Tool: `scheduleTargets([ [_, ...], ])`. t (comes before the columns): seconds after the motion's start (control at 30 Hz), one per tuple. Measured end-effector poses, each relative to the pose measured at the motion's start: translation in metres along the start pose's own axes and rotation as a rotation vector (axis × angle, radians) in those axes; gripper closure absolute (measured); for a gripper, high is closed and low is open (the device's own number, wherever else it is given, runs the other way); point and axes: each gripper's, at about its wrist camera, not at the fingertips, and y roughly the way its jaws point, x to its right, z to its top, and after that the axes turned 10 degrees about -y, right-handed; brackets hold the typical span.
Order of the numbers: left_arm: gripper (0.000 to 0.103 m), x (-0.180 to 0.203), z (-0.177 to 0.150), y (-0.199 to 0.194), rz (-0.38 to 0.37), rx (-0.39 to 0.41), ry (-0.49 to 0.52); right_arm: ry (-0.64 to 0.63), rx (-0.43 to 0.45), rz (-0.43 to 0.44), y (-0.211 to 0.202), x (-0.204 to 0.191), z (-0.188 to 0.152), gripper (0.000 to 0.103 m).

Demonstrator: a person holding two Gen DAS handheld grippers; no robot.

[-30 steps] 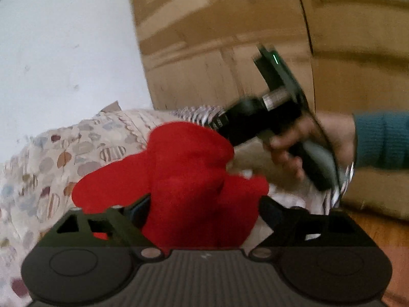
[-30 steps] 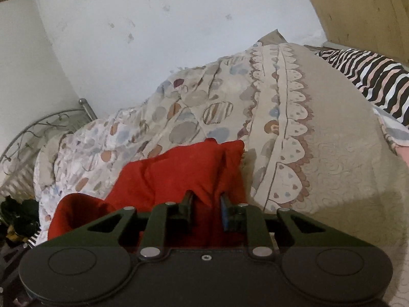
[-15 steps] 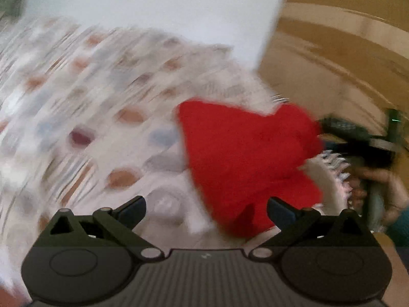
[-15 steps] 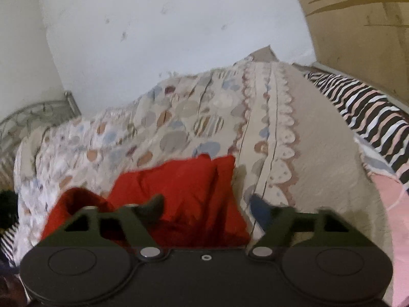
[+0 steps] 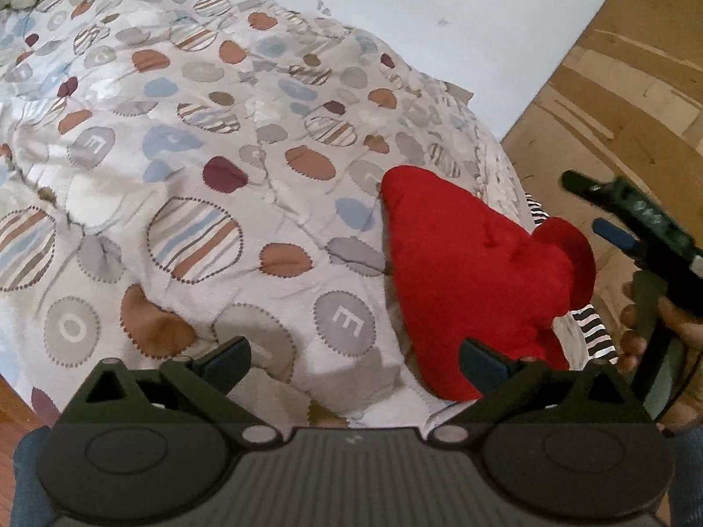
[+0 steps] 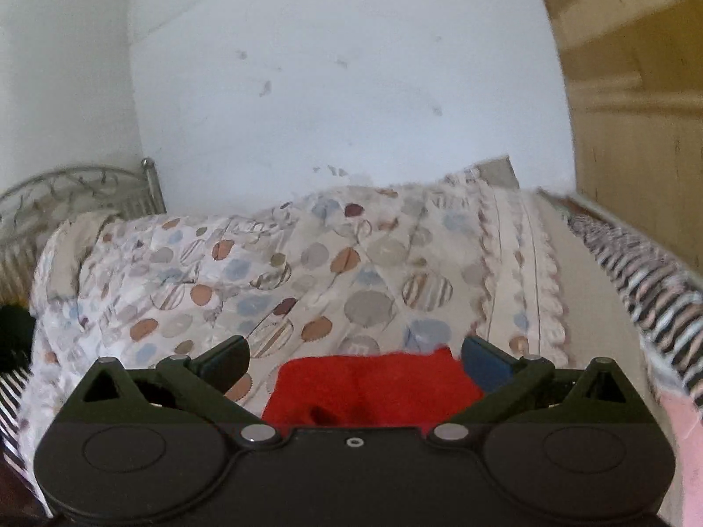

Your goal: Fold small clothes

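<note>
A small red garment (image 5: pixel 474 272) lies bunched on the patterned quilt (image 5: pixel 197 167) near the bed's right edge. My left gripper (image 5: pixel 353 358) is open and empty, above the quilt to the left of the garment; its right finger overlaps the garment's near edge. My right gripper (image 6: pixel 353 358) is open and empty, raised just above the red garment (image 6: pixel 373 388), which shows between its fingers. The right gripper also shows in the left wrist view (image 5: pixel 624 219), held by a hand at the far right.
A striped cloth (image 6: pixel 659 290) lies along the bed's right side, with a pink cloth (image 6: pixel 679 421) near it. A metal bed frame (image 6: pixel 79 184) stands at the left. A white wall (image 6: pixel 329 66) is behind, and wooden panels (image 5: pixel 615 88) are on the right.
Both grippers let go of the red garment and opened. The left gripper swung left over the quilt. The right gripper lifted and pulled back, and the garment now lies on the bed.
</note>
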Motion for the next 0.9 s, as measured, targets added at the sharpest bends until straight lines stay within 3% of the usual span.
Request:
scheduleTargets([
  [0.13,0.001,0.011,-0.001,0.006,-0.004,-0.016,0.035,-0.116,-0.046,-0.072,0.008,-0.011,-0.005,0.0],
  [0.3,0.001,0.02,-0.004,0.016,0.003,-0.032,0.08,-0.175,-0.112,-0.15,0.005,-0.003,-0.041,0.0],
  [0.5,0.001,0.021,0.002,0.026,-0.033,0.004,0.045,-0.182,-0.06,-0.239,-0.021,0.004,-0.099,0.0],
  [0.7,0.001,0.039,0.011,0.045,-0.094,0.046,0.038,-0.038,0.053,-0.29,-0.03,0.009,-0.147,0.001],
  [0.9,0.0,0.048,0.002,0.073,-0.139,0.019,-0.034,0.211,0.093,-0.223,-0.027,0.03,-0.173,0.001],
])
